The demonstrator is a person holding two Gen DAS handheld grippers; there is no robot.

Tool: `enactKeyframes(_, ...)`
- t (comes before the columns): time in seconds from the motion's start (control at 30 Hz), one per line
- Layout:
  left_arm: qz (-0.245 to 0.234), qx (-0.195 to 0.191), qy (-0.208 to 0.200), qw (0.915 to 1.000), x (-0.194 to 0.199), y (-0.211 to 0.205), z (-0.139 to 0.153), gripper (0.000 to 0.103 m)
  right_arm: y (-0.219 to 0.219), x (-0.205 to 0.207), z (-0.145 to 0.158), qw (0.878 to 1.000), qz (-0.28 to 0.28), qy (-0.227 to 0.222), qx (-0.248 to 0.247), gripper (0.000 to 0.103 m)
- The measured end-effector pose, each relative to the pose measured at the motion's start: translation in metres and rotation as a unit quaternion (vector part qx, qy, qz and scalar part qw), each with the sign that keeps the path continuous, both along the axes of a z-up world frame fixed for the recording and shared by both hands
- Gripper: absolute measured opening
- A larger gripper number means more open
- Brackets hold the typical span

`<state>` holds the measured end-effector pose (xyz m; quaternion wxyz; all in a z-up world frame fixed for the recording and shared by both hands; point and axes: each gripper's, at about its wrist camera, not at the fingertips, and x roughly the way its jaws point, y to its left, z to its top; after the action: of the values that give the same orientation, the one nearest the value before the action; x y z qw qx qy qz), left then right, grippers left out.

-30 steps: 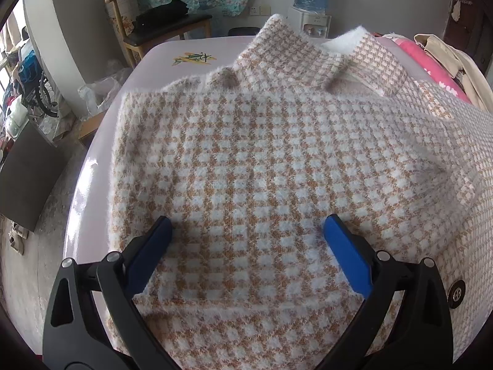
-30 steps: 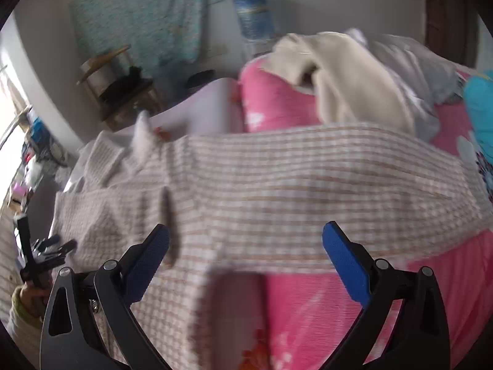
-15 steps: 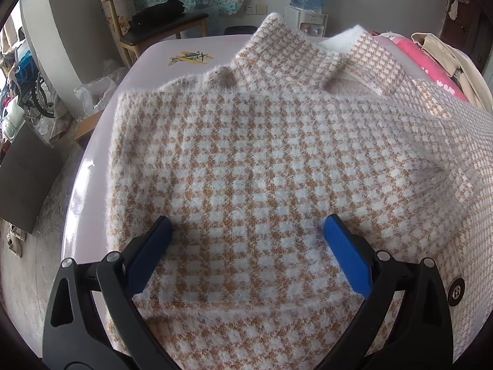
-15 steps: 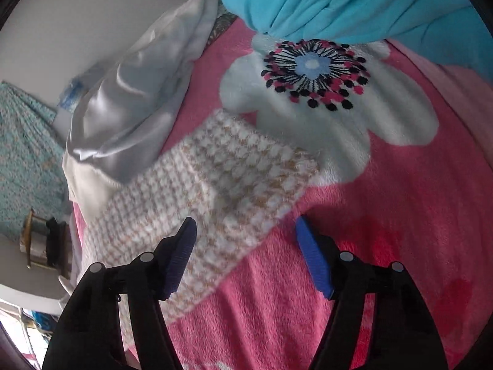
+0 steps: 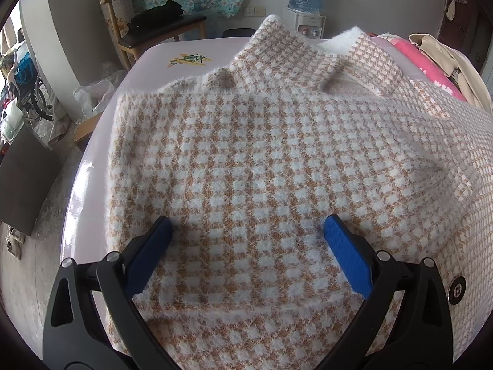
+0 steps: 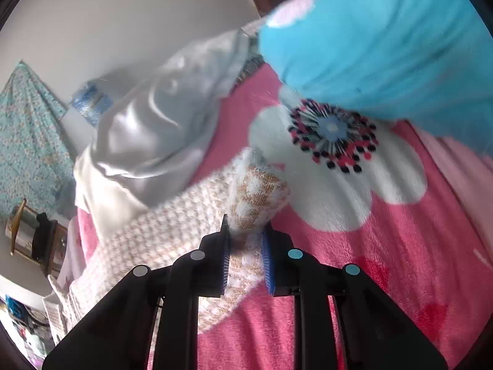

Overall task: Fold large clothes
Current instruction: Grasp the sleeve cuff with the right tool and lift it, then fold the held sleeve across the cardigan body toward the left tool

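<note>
A fuzzy tan-and-white checked sweater (image 5: 262, 160) lies spread on the bed, its collar at the far end. My left gripper (image 5: 246, 234) is open and empty, hovering just above the sweater's body. In the right wrist view the sweater's sleeve (image 6: 172, 234) stretches across a pink flowered blanket (image 6: 400, 246). My right gripper (image 6: 245, 240) is shut on the sleeve's cuff (image 6: 258, 197), which bunches up between the blue pads.
A pale sheet with a plane print (image 5: 188, 60) covers the bed's far left. A wooden chair (image 5: 154, 30) and water dispenser (image 5: 305, 9) stand beyond. A grey garment (image 6: 154, 129) and blue blanket (image 6: 385, 46) lie near the cuff. A beige garment (image 5: 446, 61) lies at right.
My right gripper swung from over the sweater to the sleeve end and has closed on the cuff. My left gripper has stayed open over the sweater.
</note>
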<state>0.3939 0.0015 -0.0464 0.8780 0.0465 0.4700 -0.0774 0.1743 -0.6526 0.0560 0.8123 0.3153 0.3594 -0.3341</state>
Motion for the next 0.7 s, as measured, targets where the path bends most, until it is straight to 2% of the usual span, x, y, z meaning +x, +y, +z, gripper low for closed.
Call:
enactKeyframes(0.17, 0.001, -0.002, -0.009, 1.0, -0.002, 0.0, -0.001, 0.096, 0.064, 0.026, 0.078, 0.991, 0.088, -0.039, -0.096, 0.017)
enactKeyframes(0.27, 0.002, -0.005, -0.017, 0.9998, -0.005, 0.001, -0.001, 0.096, 0.111, 0.044, 0.12, 0.978, 0.143, -0.065, -0.14, 0.017)
enactKeyframes(0.4, 0.001, -0.005, -0.017, 0.9998, -0.006, 0.002, -0.001, 0.096, 0.178, 0.072, 0.161, 0.956, 0.218, -0.106, -0.169, 0.017)
enactKeyframes(0.53, 0.001, -0.006, -0.018, 0.9998, -0.006, 0.003, 0.0, 0.096, 0.247, 0.104, 0.181, 0.93, 0.298, -0.139, -0.166, 0.017)
enactKeyframes(0.7, 0.001, -0.007, -0.018, 0.9998, -0.006, 0.002, 0.0, 0.096, 0.342, 0.135, 0.17, 0.891, 0.394, -0.175, -0.144, 0.017)
